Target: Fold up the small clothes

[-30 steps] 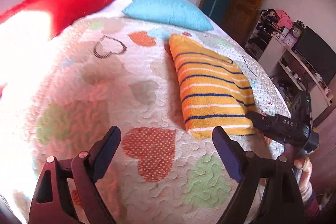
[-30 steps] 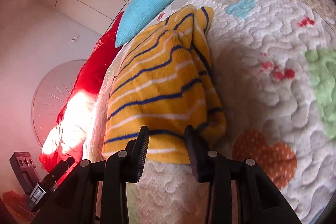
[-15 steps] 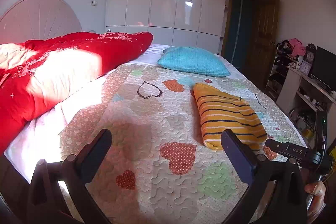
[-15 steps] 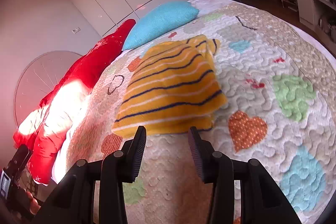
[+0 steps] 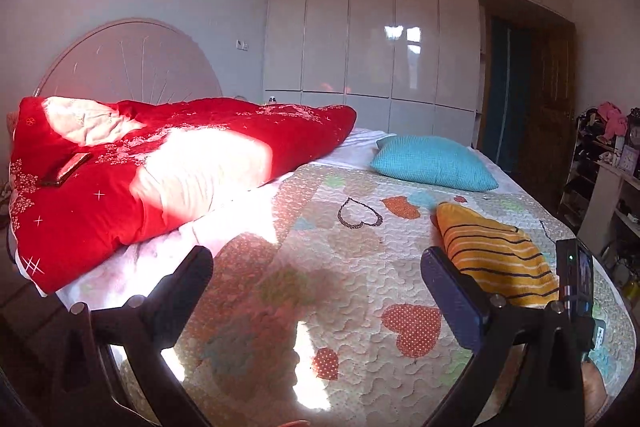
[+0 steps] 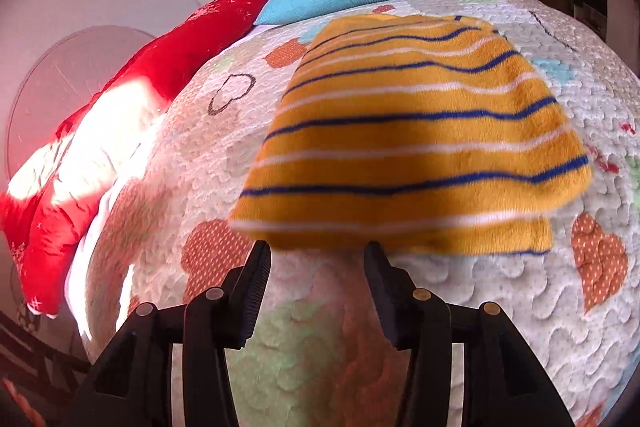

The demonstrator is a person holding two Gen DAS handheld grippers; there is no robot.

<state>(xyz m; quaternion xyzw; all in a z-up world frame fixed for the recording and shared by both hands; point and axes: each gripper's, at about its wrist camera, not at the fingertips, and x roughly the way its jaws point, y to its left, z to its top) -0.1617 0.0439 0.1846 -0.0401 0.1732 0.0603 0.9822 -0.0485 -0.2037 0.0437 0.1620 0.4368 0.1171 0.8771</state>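
Note:
A folded yellow garment with blue and white stripes (image 6: pixel 416 131) lies flat on the heart-patterned quilt (image 6: pixel 520 307). It also shows at the right of the left wrist view (image 5: pixel 496 255). My right gripper (image 6: pixel 316 263) is open and empty, its fingertips just short of the garment's near edge. My left gripper (image 5: pixel 316 275) is wide open and empty, held above the quilt (image 5: pixel 320 267) to the left of the garment. The right gripper's body (image 5: pixel 576 279) shows at the right edge of the left wrist view.
A red duvet (image 5: pixel 140 179) is heaped at the bed's left with a phone (image 5: pixel 64 169) on it. A turquoise pillow (image 5: pixel 432 163) lies beyond the garment. White wardrobes (image 5: pixel 368 39), a door and cluttered shelves (image 5: pixel 608 167) stand at the back and right.
Both grippers have pulled back and up from the garment. The left view tilted up to show the room. The right gripper's jaws have opened wider. The garment lies still.

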